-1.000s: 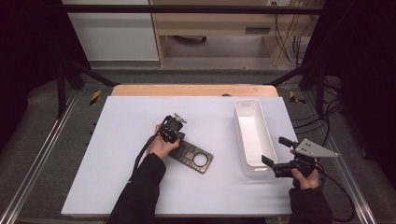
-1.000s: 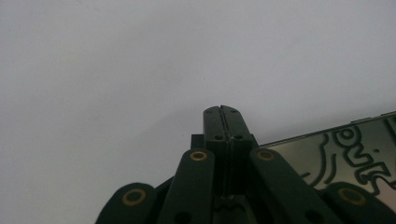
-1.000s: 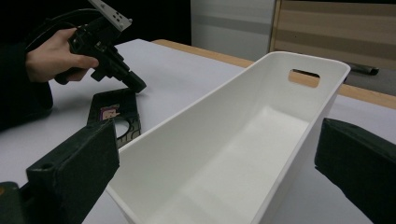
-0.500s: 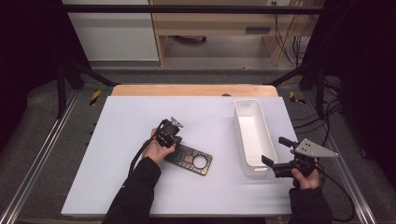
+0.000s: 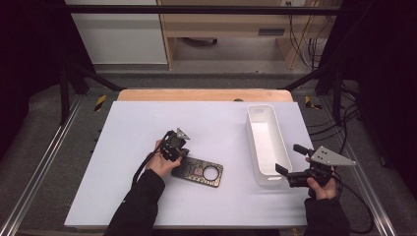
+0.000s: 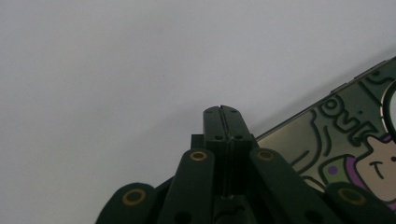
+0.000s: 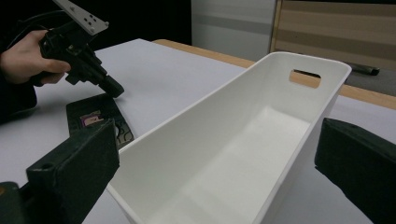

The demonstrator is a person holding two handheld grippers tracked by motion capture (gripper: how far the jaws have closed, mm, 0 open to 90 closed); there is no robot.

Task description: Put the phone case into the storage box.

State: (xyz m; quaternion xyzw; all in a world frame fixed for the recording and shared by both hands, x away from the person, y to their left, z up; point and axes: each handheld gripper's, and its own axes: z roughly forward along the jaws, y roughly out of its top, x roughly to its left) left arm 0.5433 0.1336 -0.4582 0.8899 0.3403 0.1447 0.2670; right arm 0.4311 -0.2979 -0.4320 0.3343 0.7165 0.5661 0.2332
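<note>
A dark phone case with a cartoon print and a round hole lies flat on the white table top. My left gripper is shut with nothing in it, tips down at the case's left end. In the left gripper view the closed jaws meet just beside the case's edge. My right gripper is open at the near end of a white bin. In the right gripper view its fingers straddle the empty bin's near corner, and the left gripper rests by the case.
The bin stands lengthwise at the table's right, with a handle slot in its far wall. A wooden strip borders the table's far edge. Metal rails run along both sides, with cables at the right.
My left gripper has slid left and toward the person, still shut. The phone case looks nudged slightly the same way. The right gripper has kept still.
</note>
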